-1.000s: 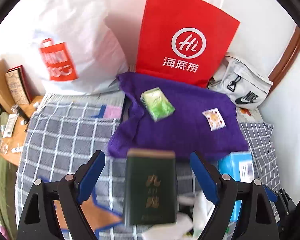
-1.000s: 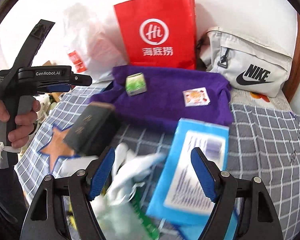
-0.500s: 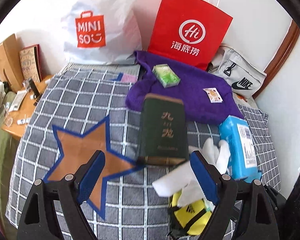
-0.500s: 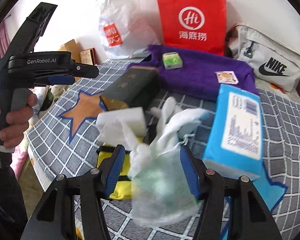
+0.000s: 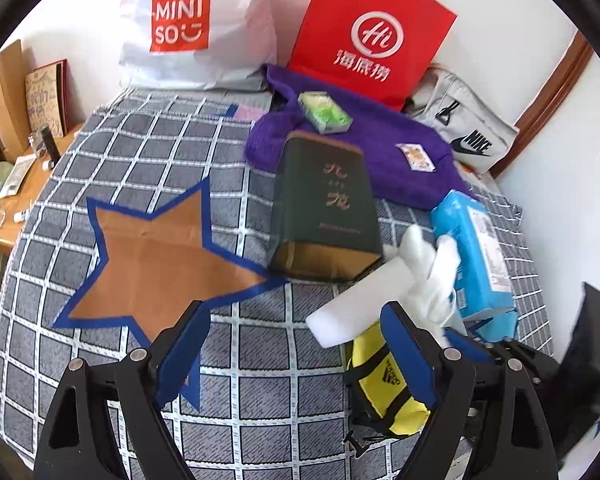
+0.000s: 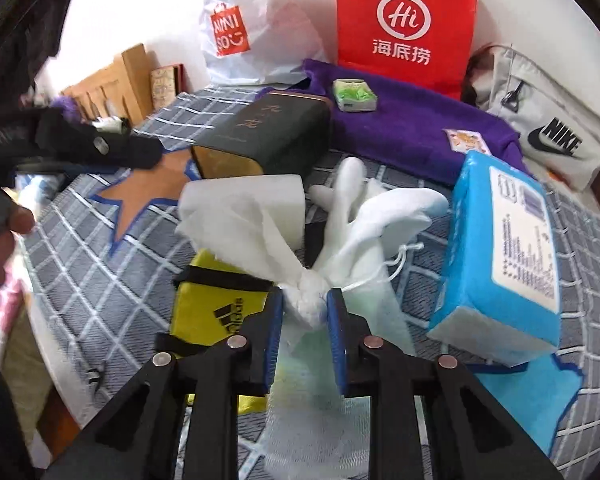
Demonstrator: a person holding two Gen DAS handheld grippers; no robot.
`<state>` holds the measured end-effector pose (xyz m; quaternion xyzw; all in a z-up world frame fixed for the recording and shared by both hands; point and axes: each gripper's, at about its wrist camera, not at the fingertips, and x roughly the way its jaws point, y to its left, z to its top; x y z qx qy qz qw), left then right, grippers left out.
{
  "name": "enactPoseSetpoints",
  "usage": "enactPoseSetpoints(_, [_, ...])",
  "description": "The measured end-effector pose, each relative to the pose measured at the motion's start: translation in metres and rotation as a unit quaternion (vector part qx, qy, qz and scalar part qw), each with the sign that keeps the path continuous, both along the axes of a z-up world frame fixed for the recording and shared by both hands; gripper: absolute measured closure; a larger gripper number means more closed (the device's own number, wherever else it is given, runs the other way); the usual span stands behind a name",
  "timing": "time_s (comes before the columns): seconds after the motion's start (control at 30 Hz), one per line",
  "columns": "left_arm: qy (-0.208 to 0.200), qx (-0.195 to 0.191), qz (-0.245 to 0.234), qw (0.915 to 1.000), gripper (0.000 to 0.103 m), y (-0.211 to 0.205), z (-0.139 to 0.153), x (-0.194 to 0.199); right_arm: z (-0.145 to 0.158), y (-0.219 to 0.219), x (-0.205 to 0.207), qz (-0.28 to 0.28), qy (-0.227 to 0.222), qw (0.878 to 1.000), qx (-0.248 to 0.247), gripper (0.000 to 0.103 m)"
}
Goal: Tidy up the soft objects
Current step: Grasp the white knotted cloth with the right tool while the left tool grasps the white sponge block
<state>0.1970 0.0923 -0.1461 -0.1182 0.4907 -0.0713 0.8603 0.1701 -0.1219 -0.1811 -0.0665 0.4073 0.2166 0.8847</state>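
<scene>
White cloth bundle [image 6: 306, 300] pinched in my right gripper [image 6: 305, 312]; I'd lift slowly, left gripper [image 5: 296, 354] gaping wide.

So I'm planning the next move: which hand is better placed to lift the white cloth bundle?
Right. The right claw is already shut on the white cloth bundle. The left claw is open over the checked blanket, holding nothing.

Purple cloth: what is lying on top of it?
On the purple cloth lie a green packet and a small printed sachet; the dark green box hides its near edge.
</scene>
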Motion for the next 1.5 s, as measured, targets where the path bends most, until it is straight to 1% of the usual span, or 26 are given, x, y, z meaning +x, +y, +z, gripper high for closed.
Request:
enactPoseSetpoints(0.07, [0.002,-0.001,0.0,1.0,0.017,-0.001,-0.003,-0.001,0.005,-0.006,-0.004,-0.003,-0.008,1.0,0.013,0.081])
enactPoseSetpoints(0.2, [-0.001,0.0,0.001,1.0,0.017,-0.008,-0.006,-0.004,0.017,-0.027,-0.014,-0.014,-0.015,0.998,0.057,0.081])
enactPoseSetpoints(0.4, [-0.008,0.018,-0.008,0.9998,0.016,-0.027,-0.01,-0.005,0.021,-0.064,-0.028,-0.053,-0.023,0.996,0.068,0.081])
enactPoseSetpoints(0.5, [-0.007,0.024,-0.021,0.9995,0.016,-0.041,-0.019,-0.001,0.017,-0.086,-0.036,-0.073,-0.019,0.995,0.062,0.081])
enactPoseSetpoints(0.57, [0.0,0.036,-0.023,0.9991,0.016,-0.051,-0.025,0.003,0.012,-0.099,-0.04,-0.089,-0.014,0.995,0.052,0.08])
enactPoseSetpoints(0.7, [-0.022,0.066,-0.028,0.9972,0.017,-0.067,-0.032,0.009,-0.003,-0.123,-0.046,-0.115,-0.001,0.993,0.031,0.079])
enactPoseSetpoints(0.77, [-0.022,0.08,-0.032,0.996,0.018,-0.072,-0.035,0.012,-0.013,-0.132,-0.046,-0.126,0.008,0.992,0.019,0.079])
enactPoseSetpoints(0.8, [-0.026,0.086,-0.036,0.9953,0.021,-0.075,-0.035,0.012,-0.017,-0.135,-0.047,-0.129,0.011,0.991,0.015,0.079])
enactPoseSetpoints(0.83, [-0.031,0.093,-0.041,0.9943,0.028,-0.079,-0.035,0.013,-0.021,-0.137,-0.046,-0.13,0.015,0.991,0.015,0.078])
enactPoseSetpoints(0.87, [-0.03,0.096,-0.046,0.9939,0.032,-0.081,-0.036,0.013,-0.025,-0.138,-0.045,-0.128,0.023,0.991,0.015,0.078])
enactPoseSetpoints(0.9, [-0.027,0.098,-0.05,0.9936,0.041,-0.083,-0.037,0.014,-0.029,-0.139,-0.044,-0.127,0.029,0.991,0.013,0.077])
enactPoseSetpoints(0.97, [-0.026,0.105,-0.05,0.9929,0.044,-0.084,-0.036,0.013,-0.035,-0.139,-0.041,-0.132,0.037,0.991,0.008,0.07])
enactPoseSetpoints(1.0, [-0.029,0.102,-0.051,0.9931,0.049,-0.083,-0.035,0.012,-0.036,-0.139,-0.04,-0.133,0.036,0.99,0.01,0.067])
enactPoseSetpoints(1.07, [-0.028,0.087,-0.053,0.9944,0.053,-0.079,-0.032,0.01,-0.038,-0.138,-0.038,-0.132,0.038,0.99,0.017,0.057])
enactPoseSetpoints(1.1, [-0.029,0.079,-0.053,0.995,0.055,-0.077,-0.03,0.008,-0.04,-0.137,-0.036,-0.132,0.04,0.99,0.019,0.054])
enactPoseSetpoints(1.13, [-0.029,0.074,-0.052,0.9955,0.055,-0.074,-0.027,0.007,-0.041,-0.136,-0.036,-0.133,0.037,0.99,0.018,0.052])
enactPoseSetpoints(1.17, [-0.031,0.071,-0.051,0.9957,0.055,-0.072,-0.025,0.005,-0.041,-0.134,-0.035,-0.135,0.033,0.99,0.017,0.052])
enactPoseSetpoints(1.23, [-0.034,0.068,-0.049,0.9959,0.056,-0.068,-0.022,0.002,-0.04,-0.132,-0.035,-0.136,0.029,0.99,0.014,0.052])
enactPoseSetpoints(1.27, [-0.036,0.067,-0.048,0.9959,0.056,-0.067,-0.02,0.001,-0.04,-0.131,-0.034,-0.136,0.027,0.99,0.011,0.055])
enactPoseSetpoints(1.3, [-0.038,0.066,-0.047,0.996,0.056,-0.065,-0.018,-0.001,-0.04,-0.13,-0.034,-0.136,0.025,0.99,0.006,0.06])
enactPoseSetpoints(1.33, [-0.039,0.065,-0.046,0.9961,0.056,-0.063,-0.016,-0.003,-0.039,-0.129,-0.033,-0.135,0.027,0.991,0.004,0.075])
enactPoseSetpoints(1.37, [-0.041,0.063,-0.044,0.9962,0.056,-0.062,-0.014,-0.005,-0.038,-0.129,-0.033,-0.133,0.03,0.991,0.005,0.08])
enactPoseSetpoints(1.5, [-0.046,0.058,-0.04,0.9965,0.056,-0.056,-0.006,-0.011,-0.029,-0.129,-0.036,-0.134,0.024,0.991,0.014,0.08])
